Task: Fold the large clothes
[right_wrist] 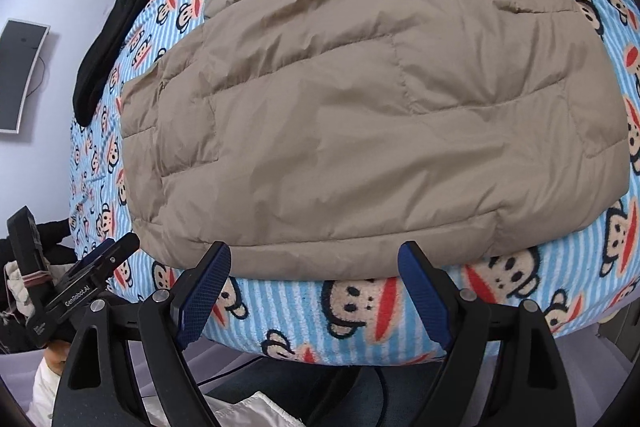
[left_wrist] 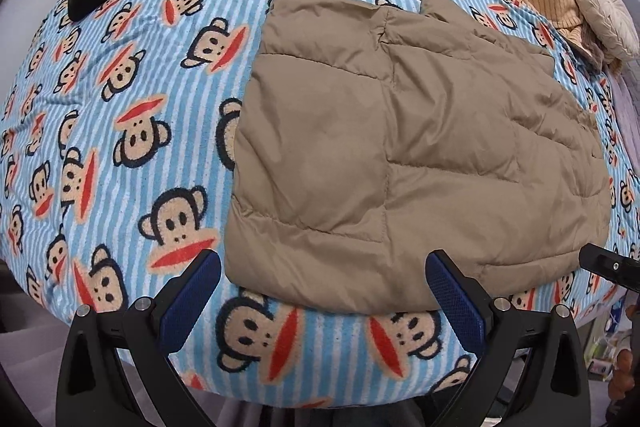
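While the tan puffer jacket (right_wrist: 360, 107) lies folded on the monkey-print blanket (left_wrist: 120, 107) just ahead of both tools, the left gripper (left_wrist: 324, 291) and right gripper (right_wrist: 316, 283) gape wide and empty, so a shallow pinch could slip off its slick, springy padding.

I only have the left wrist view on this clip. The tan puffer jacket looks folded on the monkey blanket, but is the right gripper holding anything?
Observer: No. The right gripper is open and empty, its blue pads poised at the near hem of the tan puffer jacket.
Operator: Anything beyond the black garment at the blanket's far left?
Observer: Yes, a dark curved panel is mounted on the wall there.
Operator: How does the left gripper look from that side?
Observer: The left gripper hovers over the monkey blanket left of the jacket's corner, gripping nothing.
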